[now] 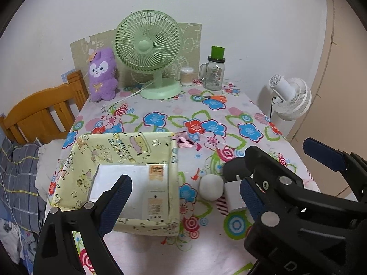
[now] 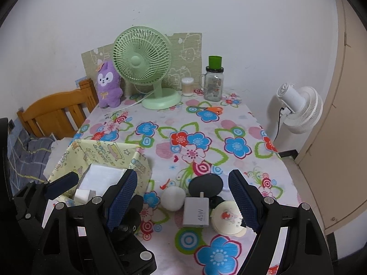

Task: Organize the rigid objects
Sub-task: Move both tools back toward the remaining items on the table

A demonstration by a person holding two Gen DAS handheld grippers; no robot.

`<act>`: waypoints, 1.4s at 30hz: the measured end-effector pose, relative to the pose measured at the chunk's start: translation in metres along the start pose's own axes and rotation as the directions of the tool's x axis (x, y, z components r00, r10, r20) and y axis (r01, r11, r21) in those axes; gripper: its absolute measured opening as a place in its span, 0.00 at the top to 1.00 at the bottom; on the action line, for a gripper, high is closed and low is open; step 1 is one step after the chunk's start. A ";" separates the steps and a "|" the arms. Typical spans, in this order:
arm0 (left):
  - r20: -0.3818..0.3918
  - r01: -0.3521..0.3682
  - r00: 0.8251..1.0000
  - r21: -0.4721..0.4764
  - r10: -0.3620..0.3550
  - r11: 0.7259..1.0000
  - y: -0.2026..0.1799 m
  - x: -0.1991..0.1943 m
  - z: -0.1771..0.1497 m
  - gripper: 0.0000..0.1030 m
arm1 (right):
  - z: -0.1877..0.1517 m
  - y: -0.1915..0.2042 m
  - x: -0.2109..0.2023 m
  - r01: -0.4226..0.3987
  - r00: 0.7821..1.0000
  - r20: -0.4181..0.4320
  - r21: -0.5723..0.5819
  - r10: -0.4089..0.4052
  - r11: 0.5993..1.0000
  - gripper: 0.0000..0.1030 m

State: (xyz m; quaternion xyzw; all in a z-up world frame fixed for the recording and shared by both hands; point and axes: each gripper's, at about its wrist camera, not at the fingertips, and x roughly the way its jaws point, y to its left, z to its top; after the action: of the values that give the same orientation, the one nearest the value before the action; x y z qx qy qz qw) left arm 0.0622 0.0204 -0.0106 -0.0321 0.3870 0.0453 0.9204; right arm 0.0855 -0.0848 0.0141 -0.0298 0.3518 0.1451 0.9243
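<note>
At lower left, a pale yellow printed fabric box [image 2: 137, 160] already holds white boxes. The left gripper [image 1: 183, 197] and right gripper [image 2: 183, 197] are held wide open, empty. Lower centre, a white 45W charger block [image 2: 196, 213] remains outside; grasping it is judged next.

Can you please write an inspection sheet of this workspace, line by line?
Surface: table with flowered cloth.
Job's things: white charger, white ball, dark round object, round cartoon disc; yellow box holds white boxes.
Clutter: green fan, purple plush, jar, scissors.
Grippers: left gripper and right gripper open, empty.
Cables: green fan's white cord.
Surroundings: white fan, wooden bed frame.
</note>
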 end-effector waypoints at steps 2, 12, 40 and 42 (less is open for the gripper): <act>-0.005 0.006 1.000 0.003 -0.006 1.000 -0.004 0.001 -0.001 0.06 | -0.001 -0.004 -0.002 0.007 1.000 0.012 -0.001 -0.007 1.000 0.18; 0.001 0.040 0.999 0.014 -0.040 0.999 -0.025 0.003 -0.003 0.06 | -0.005 -0.027 -0.002 -0.001 1.000 0.006 0.000 0.001 1.000 0.18; -0.017 0.089 0.996 0.037 -0.089 0.995 -0.070 0.038 -0.021 0.07 | -0.030 -0.084 0.024 -0.017 0.999 -0.034 0.006 0.018 1.000 0.18; -0.016 0.091 0.996 0.032 -0.091 0.995 -0.071 0.042 -0.025 0.07 | -0.033 -0.087 0.028 -0.017 0.999 -0.038 0.005 0.017 1.000 0.18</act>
State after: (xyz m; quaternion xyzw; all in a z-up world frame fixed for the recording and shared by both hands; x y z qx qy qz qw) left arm 0.0818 -0.0503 -0.0562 -0.0351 0.3925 -0.0032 0.9191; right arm 0.1089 -0.1663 -0.0332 -0.0275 0.3701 0.1514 0.9162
